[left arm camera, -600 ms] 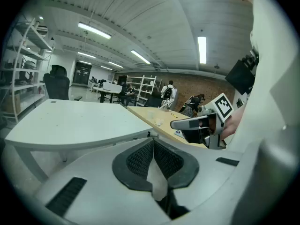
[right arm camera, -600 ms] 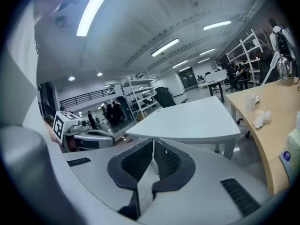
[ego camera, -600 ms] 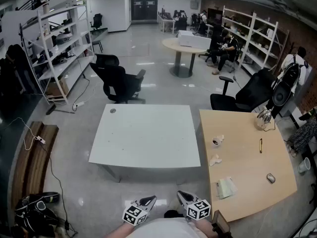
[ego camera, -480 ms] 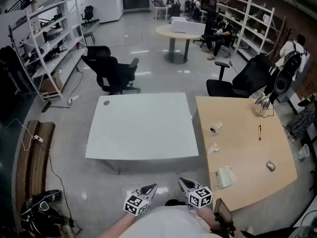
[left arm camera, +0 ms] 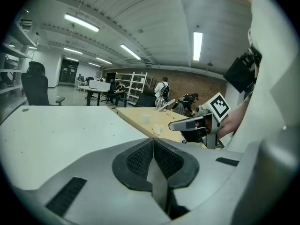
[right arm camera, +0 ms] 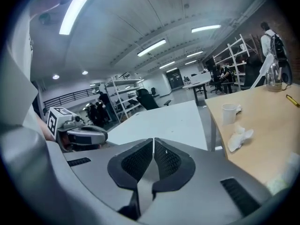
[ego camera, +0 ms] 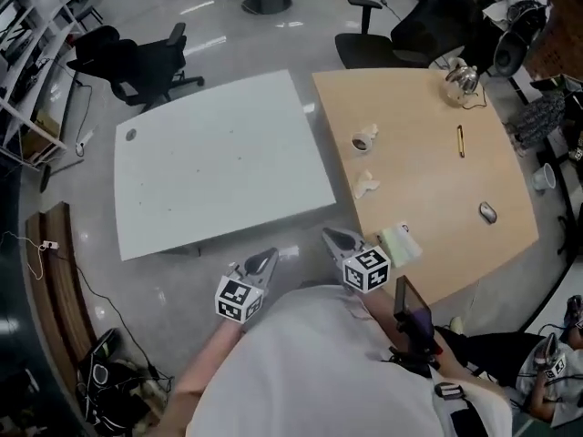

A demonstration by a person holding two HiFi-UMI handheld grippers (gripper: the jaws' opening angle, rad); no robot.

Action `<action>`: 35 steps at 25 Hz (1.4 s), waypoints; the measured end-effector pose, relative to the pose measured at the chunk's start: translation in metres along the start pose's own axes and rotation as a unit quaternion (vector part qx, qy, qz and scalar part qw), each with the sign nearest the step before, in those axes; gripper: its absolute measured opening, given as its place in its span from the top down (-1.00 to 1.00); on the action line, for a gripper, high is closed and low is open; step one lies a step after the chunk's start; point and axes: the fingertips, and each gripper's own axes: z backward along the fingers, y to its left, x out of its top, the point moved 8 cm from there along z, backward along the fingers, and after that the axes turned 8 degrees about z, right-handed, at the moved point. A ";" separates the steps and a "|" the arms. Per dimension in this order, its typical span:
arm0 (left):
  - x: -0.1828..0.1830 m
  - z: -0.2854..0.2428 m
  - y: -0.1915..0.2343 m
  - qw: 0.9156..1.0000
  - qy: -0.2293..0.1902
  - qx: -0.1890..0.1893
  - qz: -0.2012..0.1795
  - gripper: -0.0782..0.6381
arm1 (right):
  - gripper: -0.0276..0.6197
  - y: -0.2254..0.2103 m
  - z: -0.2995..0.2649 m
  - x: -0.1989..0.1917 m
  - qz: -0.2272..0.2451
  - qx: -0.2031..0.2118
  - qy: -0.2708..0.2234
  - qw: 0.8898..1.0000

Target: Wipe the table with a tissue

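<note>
The left gripper [ego camera: 266, 259] and the right gripper [ego camera: 331, 238] are held side by side close before the person's chest, both tilted slightly downward. Each has its jaws pressed together with nothing between them (the marker cubes face upward). The bare left forearm [ego camera: 202, 367] reaches forward.

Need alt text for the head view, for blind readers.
A person holds the left claw and right claw, both shut and empty, close to the body. Ahead stand a white table and, right of it, a wooden table bearing a crumpled tissue and a cup.
</note>
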 end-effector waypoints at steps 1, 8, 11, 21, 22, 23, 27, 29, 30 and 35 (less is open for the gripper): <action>0.005 -0.006 -0.001 1.000 0.005 -0.005 -0.002 0.75 | 0.85 -0.007 0.001 0.000 -0.004 -0.009 0.005 1.000; 0.039 -0.055 0.001 0.999 0.019 -0.023 -0.015 0.75 | 0.85 -0.065 -0.001 0.009 0.026 -0.050 0.036 0.998; 0.046 -0.064 0.004 0.999 0.021 -0.024 -0.020 0.75 | 0.85 -0.084 -0.005 0.004 0.047 -0.068 0.073 0.994; 0.044 -0.064 0.017 1.000 0.022 -0.014 0.005 0.75 | 0.85 -0.151 -0.014 0.001 0.111 -0.114 0.194 0.968; 0.043 -0.064 0.020 1.000 0.022 -0.015 0.007 0.75 | 0.85 -0.157 -0.016 0.002 0.111 -0.121 0.206 0.965; 0.043 -0.063 0.023 1.000 0.023 -0.017 0.008 0.75 | 0.85 -0.162 -0.018 0.003 0.114 -0.129 0.218 0.961; 0.050 -0.059 0.039 0.999 0.020 -0.027 0.008 0.75 | 0.42 -0.183 -0.034 0.009 0.169 -0.154 0.277 0.933; 0.051 -0.056 0.050 0.999 0.018 -0.025 0.016 0.75 | 0.33 -0.192 -0.042 0.006 0.197 -0.145 0.312 0.918; 0.051 -0.055 0.055 0.999 0.018 -0.022 0.021 0.75 | 0.30 -0.197 -0.045 0.004 0.208 -0.136 0.331 0.910; 0.053 -0.047 0.070 0.999 0.024 -0.010 0.029 0.75 | 0.18 -0.222 -0.059 -0.012 0.212 -0.082 0.395 0.890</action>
